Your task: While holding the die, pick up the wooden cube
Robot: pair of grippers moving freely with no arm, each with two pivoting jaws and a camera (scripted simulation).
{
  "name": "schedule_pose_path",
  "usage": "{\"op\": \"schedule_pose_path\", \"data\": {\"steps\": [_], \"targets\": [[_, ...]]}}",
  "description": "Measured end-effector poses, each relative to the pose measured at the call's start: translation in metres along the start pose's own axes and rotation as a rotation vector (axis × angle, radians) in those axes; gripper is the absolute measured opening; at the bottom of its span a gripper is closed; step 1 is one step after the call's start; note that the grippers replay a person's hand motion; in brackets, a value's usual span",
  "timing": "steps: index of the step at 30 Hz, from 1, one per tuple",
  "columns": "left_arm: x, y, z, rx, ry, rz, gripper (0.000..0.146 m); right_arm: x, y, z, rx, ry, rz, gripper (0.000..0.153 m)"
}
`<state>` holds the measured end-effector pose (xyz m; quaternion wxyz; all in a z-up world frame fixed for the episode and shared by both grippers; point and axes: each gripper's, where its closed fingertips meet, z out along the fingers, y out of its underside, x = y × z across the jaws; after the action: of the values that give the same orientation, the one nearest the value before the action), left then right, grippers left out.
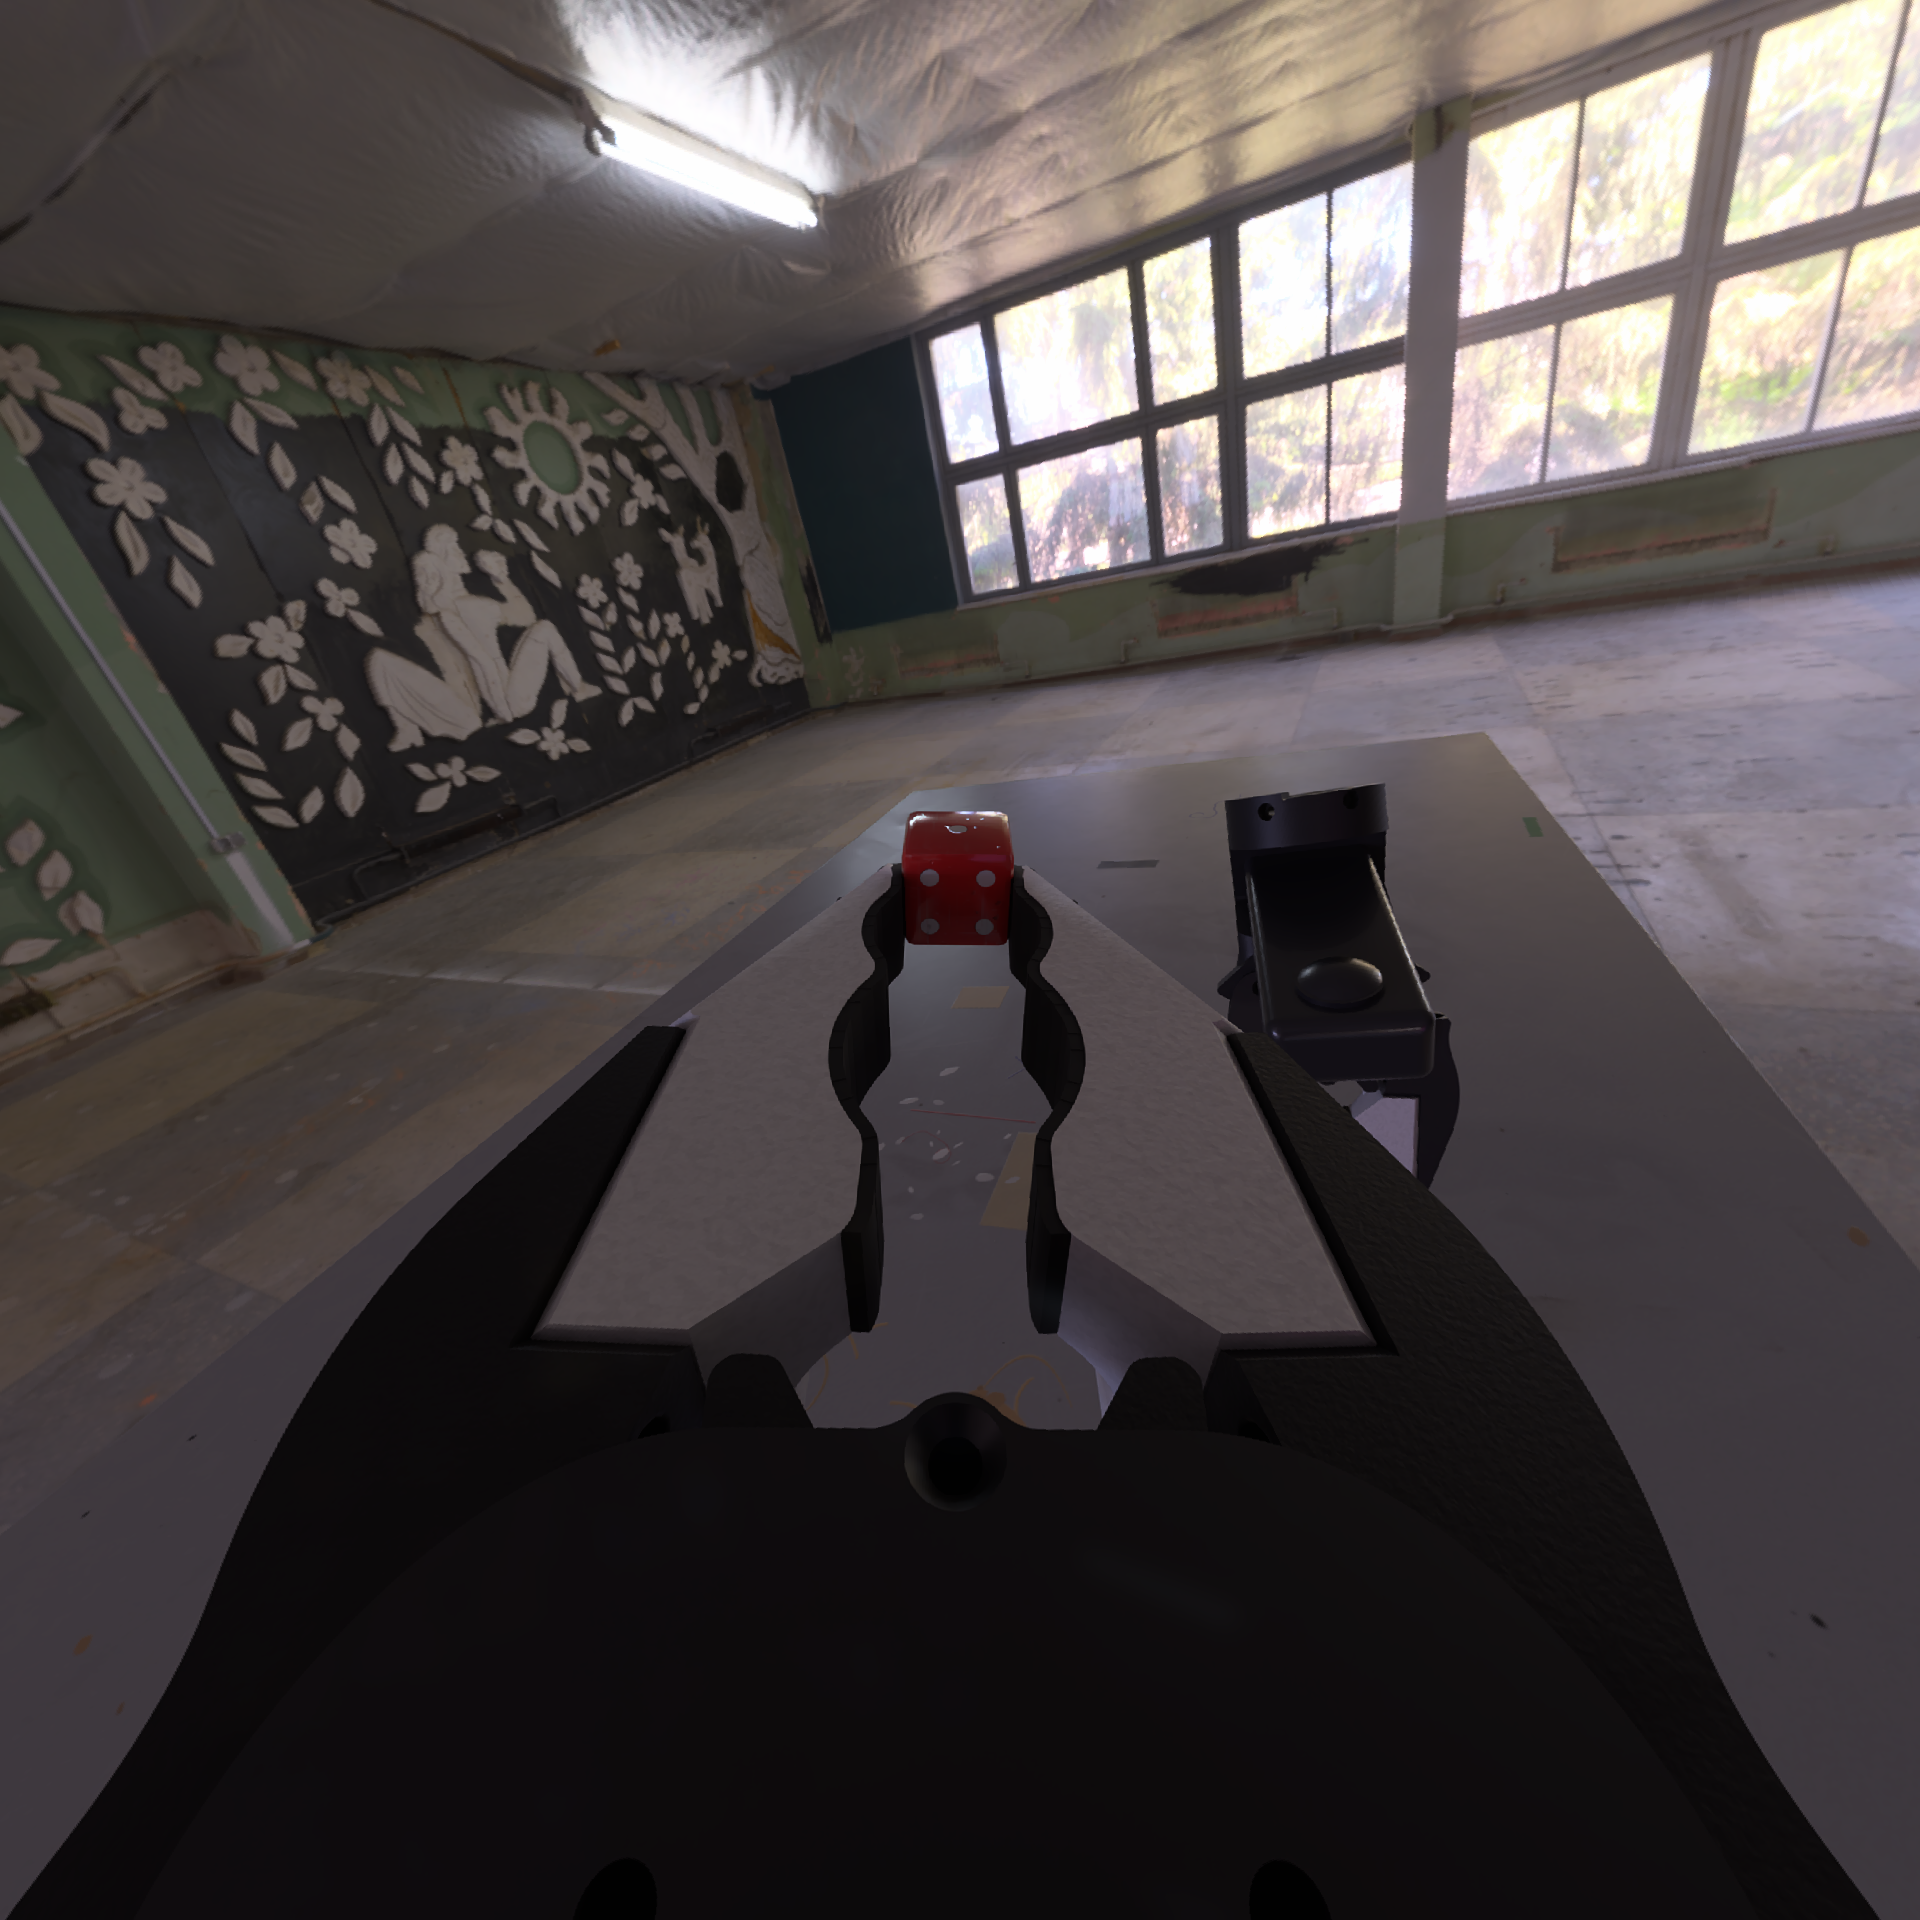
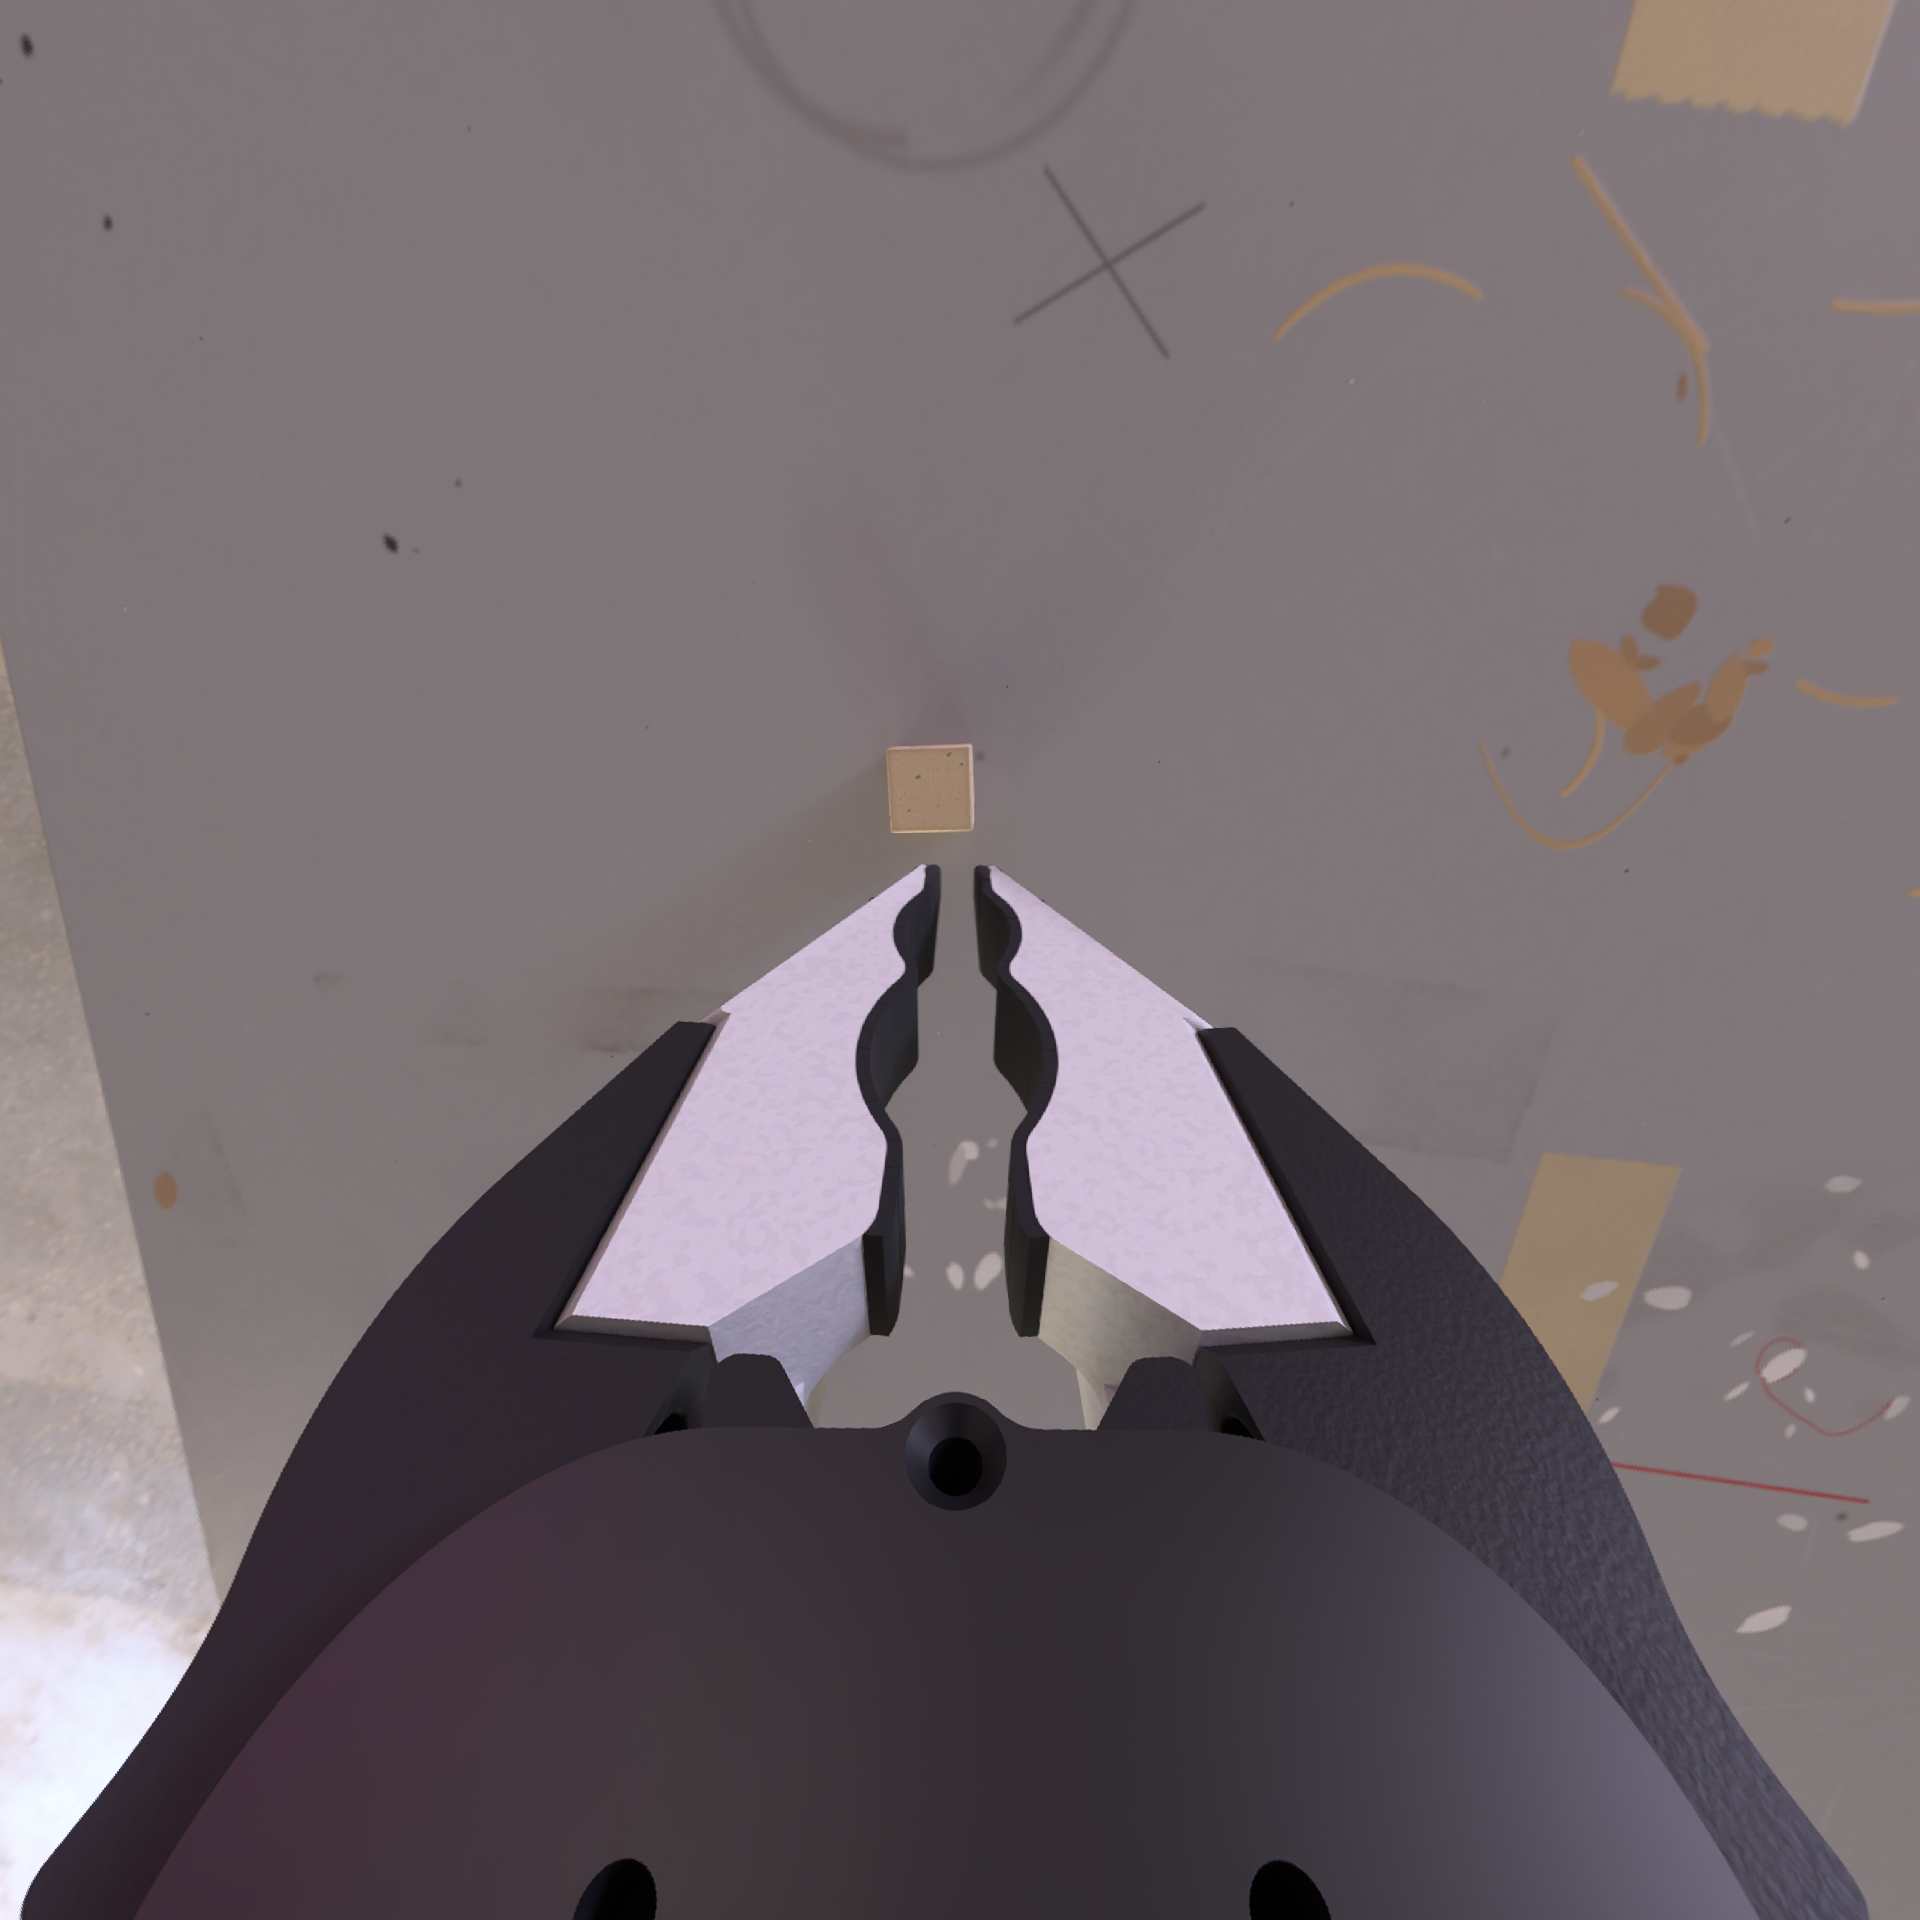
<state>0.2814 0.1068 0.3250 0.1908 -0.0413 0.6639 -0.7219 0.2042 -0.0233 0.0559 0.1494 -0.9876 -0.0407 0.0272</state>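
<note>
My left gripper point(image 1: 958, 881) is shut on a red die point(image 1: 956, 904) with white pips, pinched between its fingertips above the grey table point(image 1: 1621, 1091). My right gripper point(image 2: 956, 873) points straight down at the table point(image 2: 468, 520), its jaws nearly together with nothing between them. The small wooden cube point(image 2: 930, 788) lies on the table just beyond the right fingertips, slightly left of their centre line and apart from them. The right gripper's black body point(image 1: 1330, 966) also shows in the left wrist view, to the right of the die.
The tabletop bears tan tape patches point(image 2: 1756, 52), a drawn cross point(image 2: 1110, 265), paint smears and white flecks. The table's left edge point(image 2: 94, 1039) drops to the floor. A room with windows and a wall relief lies beyond.
</note>
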Motion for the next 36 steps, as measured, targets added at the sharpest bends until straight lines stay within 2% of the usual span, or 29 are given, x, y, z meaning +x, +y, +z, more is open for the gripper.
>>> {"op": "schedule_pose_path", "data": {"steps": [4, 11, 22, 36], "targets": [[-0.001, -0.002, -0.003, 0.01, 0.008, -0.008, 0.019, 0.002, -0.003, 0.002, 0.016, 0.031, -0.037, 0.019], [0.0, -0.001, -0.004, 0.0, 0.017, -0.005, 0.019, -0.002, -0.003, 0.016, -0.058, 0.031, -0.066, 0.025], [-0.002, 0.002, -0.002, -0.007, 0.02, -0.014, 0.019, -0.006, 0.005, 0.043, -0.221, 0.017, -0.08, 0.028], [-0.003, -0.003, -0.009, 0.013, 0.02, -0.023, 0.019, -0.006, 0.006, 0.044, -0.245, 0.05, -0.047, 0.025]]}}
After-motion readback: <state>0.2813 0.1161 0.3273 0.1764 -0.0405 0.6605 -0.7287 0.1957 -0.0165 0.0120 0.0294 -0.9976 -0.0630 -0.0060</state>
